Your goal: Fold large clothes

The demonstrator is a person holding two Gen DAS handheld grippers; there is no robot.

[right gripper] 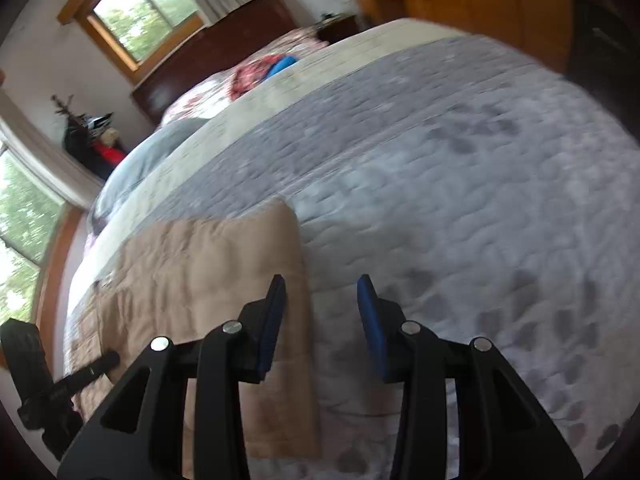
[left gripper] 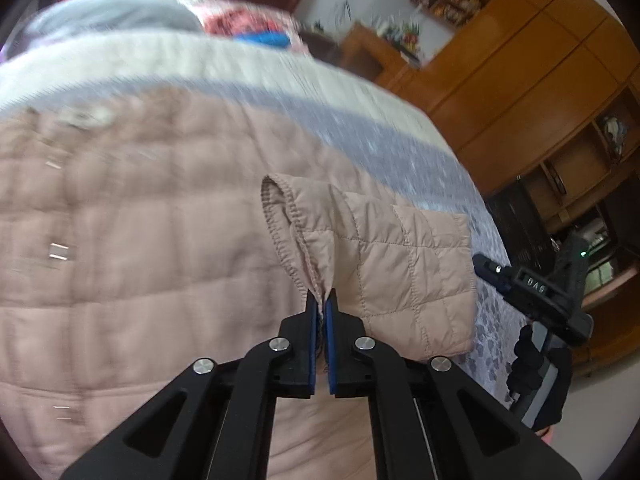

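Note:
A pale pink quilted jacket (left gripper: 120, 240) lies spread on the bed. My left gripper (left gripper: 321, 300) is shut on the stitched cuff edge of its sleeve (left gripper: 384, 248) and holds the sleeve lifted over the jacket body. In the right wrist view the jacket (right gripper: 208, 280) looks tan and lies at the left. My right gripper (right gripper: 321, 284) is open and empty, just above the bedspread beside the jacket's right edge. The right gripper also shows at the right of the left wrist view (left gripper: 532, 292). The left gripper shows at the lower left of the right wrist view (right gripper: 60, 380).
A grey patterned quilt (right gripper: 460, 200) with a cream band (left gripper: 200, 60) covers the bed. Pillows and red and blue cloth (right gripper: 260, 70) lie at the headboard. Wooden cabinets (left gripper: 520, 80) stand to the right, windows (right gripper: 140, 12) to the left.

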